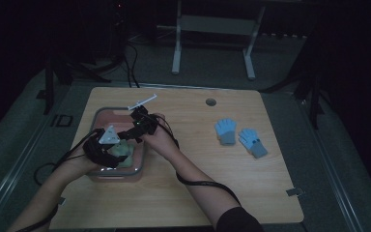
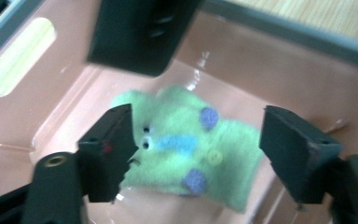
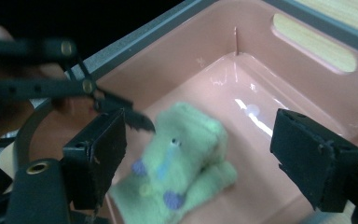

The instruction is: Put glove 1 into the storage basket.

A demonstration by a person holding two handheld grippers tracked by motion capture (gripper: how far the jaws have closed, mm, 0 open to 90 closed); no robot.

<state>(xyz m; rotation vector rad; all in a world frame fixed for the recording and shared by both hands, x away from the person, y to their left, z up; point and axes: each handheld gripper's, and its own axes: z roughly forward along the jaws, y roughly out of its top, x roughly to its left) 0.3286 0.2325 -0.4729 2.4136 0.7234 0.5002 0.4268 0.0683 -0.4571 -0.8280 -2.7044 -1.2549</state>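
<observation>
One table (image 1: 183, 193) carries one pink bin (image 1: 138, 169) and, well apart to the right, two blue gloves (image 1: 240, 137). In the bin lies one green glove (image 2: 186, 149), just ahead of both hand-held grippers, long axis across the left hand-held gripper (image 2: 196, 149), which looks nearer; the right hand-held gripper (image 3: 200, 154) hovers too, both wide open, holding nothing
</observation>
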